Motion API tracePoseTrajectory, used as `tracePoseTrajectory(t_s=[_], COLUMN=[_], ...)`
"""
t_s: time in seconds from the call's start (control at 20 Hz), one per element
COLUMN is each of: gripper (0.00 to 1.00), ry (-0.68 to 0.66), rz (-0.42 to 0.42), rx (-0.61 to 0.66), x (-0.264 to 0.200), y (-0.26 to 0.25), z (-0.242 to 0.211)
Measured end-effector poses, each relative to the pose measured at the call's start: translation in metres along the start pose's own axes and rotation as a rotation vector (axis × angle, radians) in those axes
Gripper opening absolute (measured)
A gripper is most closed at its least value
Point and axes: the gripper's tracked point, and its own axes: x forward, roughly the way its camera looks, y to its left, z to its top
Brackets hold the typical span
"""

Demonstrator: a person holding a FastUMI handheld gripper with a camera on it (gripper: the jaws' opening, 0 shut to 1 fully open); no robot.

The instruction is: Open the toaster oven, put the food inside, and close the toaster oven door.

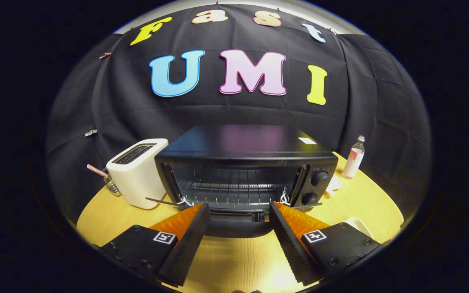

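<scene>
Toaster oven [246, 171] sits just ahead of our claw [238, 209], door [236, 224] dropped flat toward us, its front edge between fingertips; rack bare, no food inside yet. Claw released, fingers spread, gripping nothing, likely just off door. White toaster [139, 173] beside oven's left; bottle [354, 158] beyond right. Light surface [234, 260] under claw.

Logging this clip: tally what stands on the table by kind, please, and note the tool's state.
Toaster oven, door down: 1
White toaster: 1
Bottle: 1
Glass with striped straw, behind the toaster: 1
White object beside the right finger, kind unclear: 1
Total: 5
Tool: open, holding nothing, at the oven door.
</scene>
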Motion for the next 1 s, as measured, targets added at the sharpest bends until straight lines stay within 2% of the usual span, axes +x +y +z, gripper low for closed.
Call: tracePoseTrajectory(t_s=[0.4,0.65,1.0], gripper=[0.98,0.98,0.98], ry=[0.230,0.181,0.171], rz=[0.032,0.043,0.013], rx=[-0.011,0.003,0.061], x=[-0.018,-0.042,-0.072], y=[-0.006,-0.036,-0.143], z=[-0.102,-0.071,-0.012])
